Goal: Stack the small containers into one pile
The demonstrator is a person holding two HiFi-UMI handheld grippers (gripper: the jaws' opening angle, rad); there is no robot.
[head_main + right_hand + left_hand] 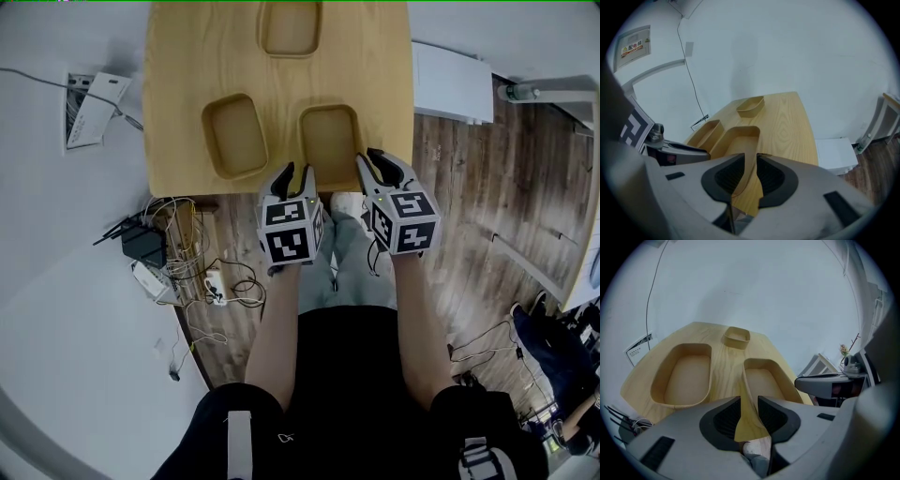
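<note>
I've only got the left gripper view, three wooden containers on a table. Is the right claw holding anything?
Observer: No. The right gripper view shows the right claw open, with nothing gripped.
Operator: Where is it relative to mine?
Observer: In the head view, the left claw is by the near left corner of the right-hand container, and the right claw is by its near right corner.

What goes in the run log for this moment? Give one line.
left gripper: open, empty | right gripper: open, empty | both at: near-right tan rounded wooden container, near edge | stack: not started
</note>
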